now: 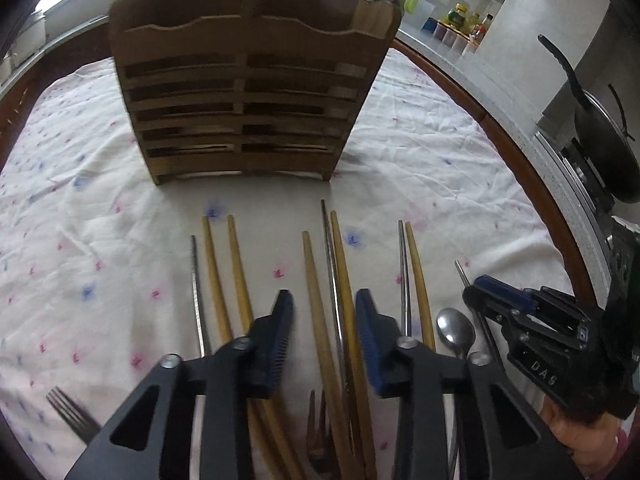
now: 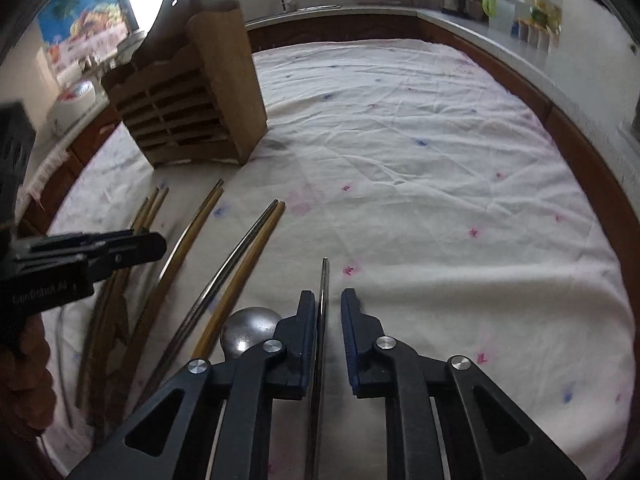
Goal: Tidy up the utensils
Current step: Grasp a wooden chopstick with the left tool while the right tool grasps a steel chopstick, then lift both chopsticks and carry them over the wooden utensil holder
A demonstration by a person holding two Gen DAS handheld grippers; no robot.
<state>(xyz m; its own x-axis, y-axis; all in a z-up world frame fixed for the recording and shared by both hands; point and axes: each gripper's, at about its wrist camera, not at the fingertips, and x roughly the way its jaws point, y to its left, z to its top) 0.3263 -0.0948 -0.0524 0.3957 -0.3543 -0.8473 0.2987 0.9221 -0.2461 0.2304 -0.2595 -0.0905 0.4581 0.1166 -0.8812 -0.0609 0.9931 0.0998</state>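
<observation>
Looking along your left gripper (image 1: 324,300), you have its jaws partly closed, a gap remaining, with three chopsticks running up between them: a wooden chopstick (image 1: 316,288), a metal chopstick (image 1: 329,248) and another wooden one (image 1: 343,264). Whether the pads touch any of them you cannot tell from this view. The wooden utensil holder (image 1: 248,92) stands upright on the flowered tablecloth (image 1: 80,160), beyond the chopstick tips and well apart from them. Nearer to you than the holder and to its left: one metal chopstick (image 1: 197,280) and a wooden pair (image 1: 224,272). To its right: a metal and wooden pair (image 1: 412,272), a metal spoon (image 1: 456,330) and your right gripper (image 1: 480,292). A fork (image 1: 68,412) lies at the lower left edge; a small wooden fork (image 1: 318,432) lies under the left gripper.

Along your right gripper (image 2: 327,300), the jaws stand narrow with a single metal chopstick (image 2: 324,280) between them, close against the left pad; the right pad is apart from it. The utensil holder (image 2: 192,92) sits far up and left of it. Between holder and gripper lie the chopstick pairs (image 2: 240,256) and the spoon bowl (image 2: 248,330), just beside the left finger. Your left gripper (image 2: 156,246) enters from the left edge.
</observation>
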